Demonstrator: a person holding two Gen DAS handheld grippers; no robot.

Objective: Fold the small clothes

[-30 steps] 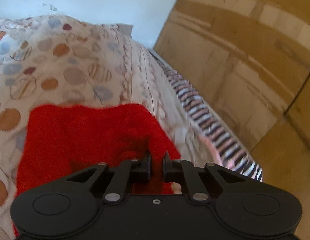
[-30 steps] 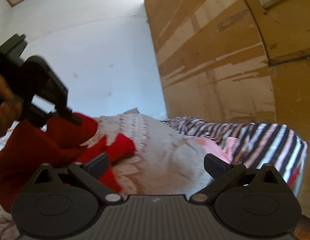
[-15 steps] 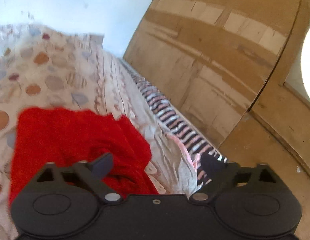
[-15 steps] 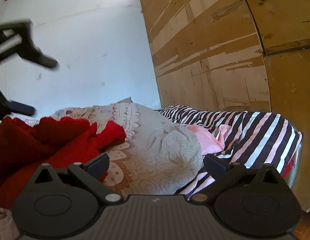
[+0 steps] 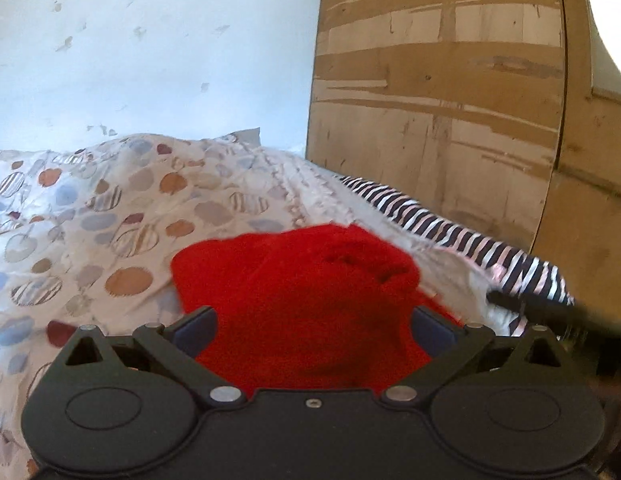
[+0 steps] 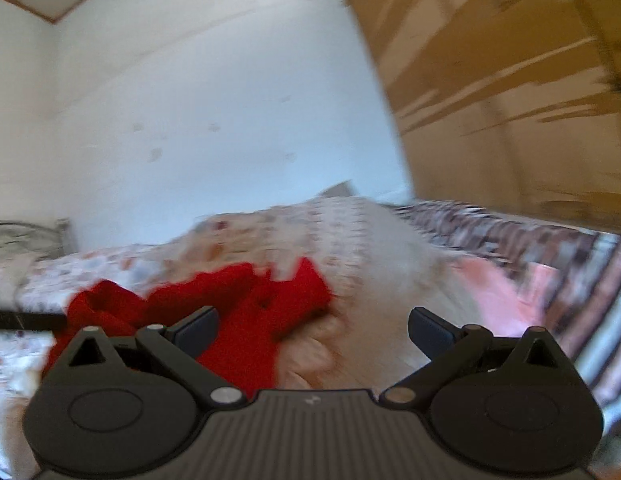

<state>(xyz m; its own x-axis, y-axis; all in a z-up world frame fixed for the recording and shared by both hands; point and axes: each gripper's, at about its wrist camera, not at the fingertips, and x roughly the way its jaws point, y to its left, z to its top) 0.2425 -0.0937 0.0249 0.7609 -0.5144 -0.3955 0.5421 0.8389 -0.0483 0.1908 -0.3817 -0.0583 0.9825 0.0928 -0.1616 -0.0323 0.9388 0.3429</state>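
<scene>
A red knitted garment [image 5: 302, 292] lies bunched on the dotted bedspread [image 5: 110, 216]. My left gripper [image 5: 314, 326] hovers just over its near edge, open wide. The red cloth shows in the gap, and neither pad presses on it. In the right wrist view the same garment [image 6: 246, 312] sits low and left of centre, crumpled with one flap sticking out to the right. My right gripper [image 6: 314, 324] is open with nothing between its fingers, its left finger in front of the cloth. That view is blurred.
A wooden wardrobe [image 5: 450, 120] stands on the right behind the bed. A black-and-white striped blanket [image 5: 470, 240] and a pink cloth [image 6: 506, 300] lie along the bed's right side. A white wall [image 5: 150, 60] is behind, and a metal bed frame [image 6: 26, 236] at far left.
My left gripper opened wide and let go of the red garment, which now lies on the bed. Both views swung sideways; the right gripper stayed open.
</scene>
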